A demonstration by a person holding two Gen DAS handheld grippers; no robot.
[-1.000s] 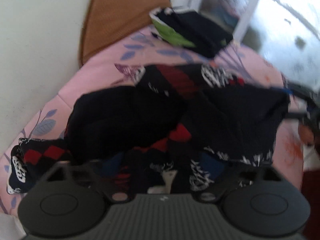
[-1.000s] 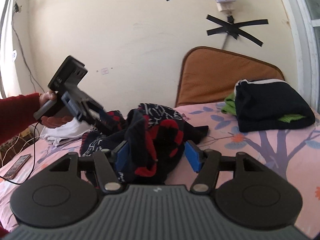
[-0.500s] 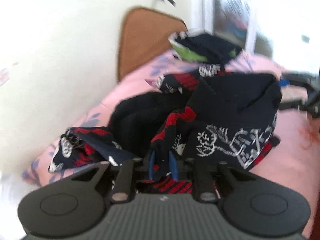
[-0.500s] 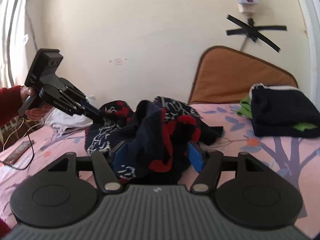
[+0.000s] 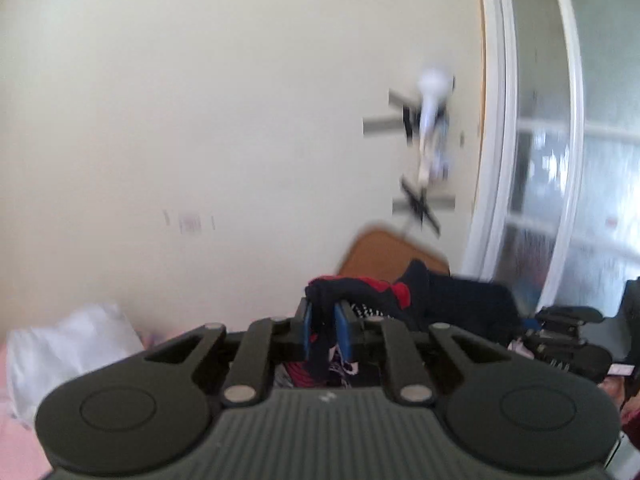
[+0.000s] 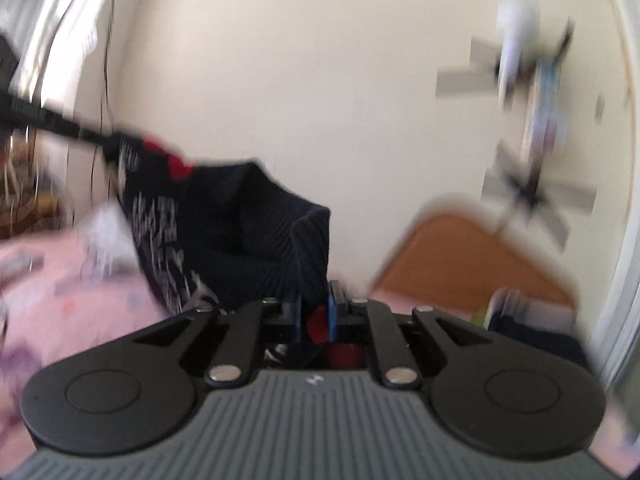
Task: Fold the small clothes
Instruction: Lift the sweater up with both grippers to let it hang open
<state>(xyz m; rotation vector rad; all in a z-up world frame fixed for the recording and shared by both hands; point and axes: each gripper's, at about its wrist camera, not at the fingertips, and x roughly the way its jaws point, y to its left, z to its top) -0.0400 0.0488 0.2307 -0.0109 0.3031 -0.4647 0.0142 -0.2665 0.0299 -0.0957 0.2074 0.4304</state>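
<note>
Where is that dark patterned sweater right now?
The sweater hangs in the air above the pink bed, stretched between the left gripper and right gripper, both clamped on it.

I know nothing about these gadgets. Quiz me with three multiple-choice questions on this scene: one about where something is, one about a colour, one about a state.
1. Where is the brown cushion?
A. against the wall
B. on the floor
C. hanging from the ceiling

2. What colour are the gripper pads?
A. yellow
B. blue
C. white

3. The dark sweater is:
A. folded flat
B. held up by both grippers
C. lying untouched

Answers: 1 A, it leans on the cream wall behind the bed. 2 B, blue shows on both. 3 B, the left gripper and right gripper each pinch cloth, which hangs above the pink bedsheet.
</note>
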